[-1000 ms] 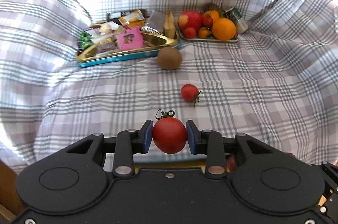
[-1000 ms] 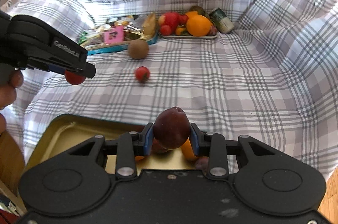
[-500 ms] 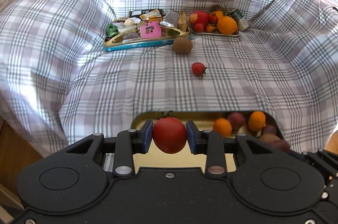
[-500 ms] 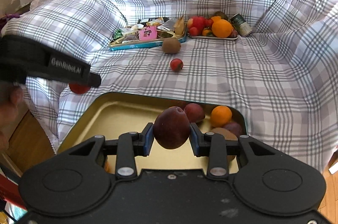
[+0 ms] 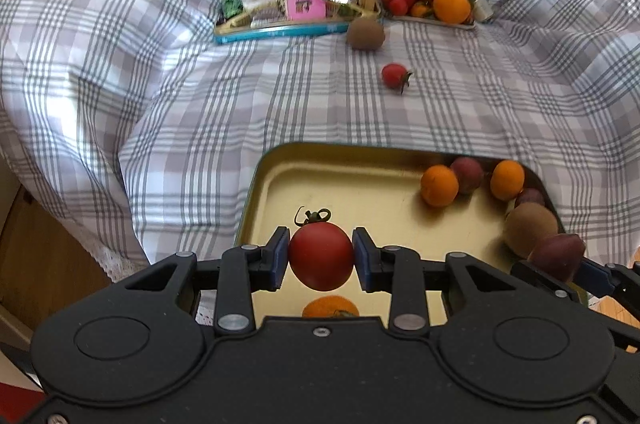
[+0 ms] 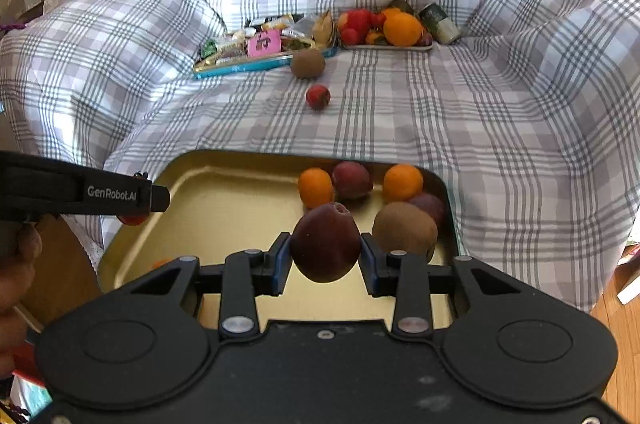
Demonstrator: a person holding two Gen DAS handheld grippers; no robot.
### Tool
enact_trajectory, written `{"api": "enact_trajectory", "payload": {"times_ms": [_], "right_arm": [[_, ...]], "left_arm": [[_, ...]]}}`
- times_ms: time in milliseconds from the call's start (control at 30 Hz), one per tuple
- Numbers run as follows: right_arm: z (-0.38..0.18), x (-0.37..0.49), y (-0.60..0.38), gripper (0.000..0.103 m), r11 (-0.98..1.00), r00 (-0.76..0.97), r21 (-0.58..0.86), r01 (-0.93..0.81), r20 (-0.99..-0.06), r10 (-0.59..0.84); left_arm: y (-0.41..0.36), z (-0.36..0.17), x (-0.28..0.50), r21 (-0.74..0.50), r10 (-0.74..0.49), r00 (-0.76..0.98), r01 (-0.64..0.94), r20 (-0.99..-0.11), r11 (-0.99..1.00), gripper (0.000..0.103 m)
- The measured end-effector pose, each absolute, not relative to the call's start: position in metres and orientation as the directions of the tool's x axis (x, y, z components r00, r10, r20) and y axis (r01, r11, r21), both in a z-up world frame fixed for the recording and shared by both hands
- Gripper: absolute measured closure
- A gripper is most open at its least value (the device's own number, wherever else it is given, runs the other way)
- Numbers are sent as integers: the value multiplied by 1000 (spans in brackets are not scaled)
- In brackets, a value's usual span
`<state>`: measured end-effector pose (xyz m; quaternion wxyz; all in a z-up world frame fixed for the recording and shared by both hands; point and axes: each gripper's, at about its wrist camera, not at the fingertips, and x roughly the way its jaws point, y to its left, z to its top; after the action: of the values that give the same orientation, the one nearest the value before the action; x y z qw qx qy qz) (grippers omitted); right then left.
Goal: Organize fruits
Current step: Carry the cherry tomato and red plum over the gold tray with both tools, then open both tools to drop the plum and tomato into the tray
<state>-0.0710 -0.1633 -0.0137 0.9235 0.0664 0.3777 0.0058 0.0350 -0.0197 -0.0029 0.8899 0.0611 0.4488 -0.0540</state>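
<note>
"GenRobot.AI" stands in white on the left gripper.

Strong daylight comes from behind the scene, blowing out the top of the checked cloth to white. Fisheye bending curves the edges of both views. The far snack tray is soft and slightly blurred.

Nearest us we have the tray, fruit gathered in its far right corner; beyond it on the cloth we find a tomato, then a kiwi; behind that, snack tin left, fruit plate right.
</note>
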Motion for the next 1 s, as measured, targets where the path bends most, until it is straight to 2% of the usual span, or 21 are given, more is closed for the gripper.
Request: {"api": "enact_trajectory", "payload": {"times_ms": [600,1000], "right_arm": [[-19,-72,-162,66,992,696,120,39,-716,59],[-20,-71,-163,66,992,693,122,43,-719,58]], "left_arm": [[-19,-13,44,54,-30,557,134,-830,990,60],[-19,-6,43,43,-47,580,140,-813,989,60]]}}
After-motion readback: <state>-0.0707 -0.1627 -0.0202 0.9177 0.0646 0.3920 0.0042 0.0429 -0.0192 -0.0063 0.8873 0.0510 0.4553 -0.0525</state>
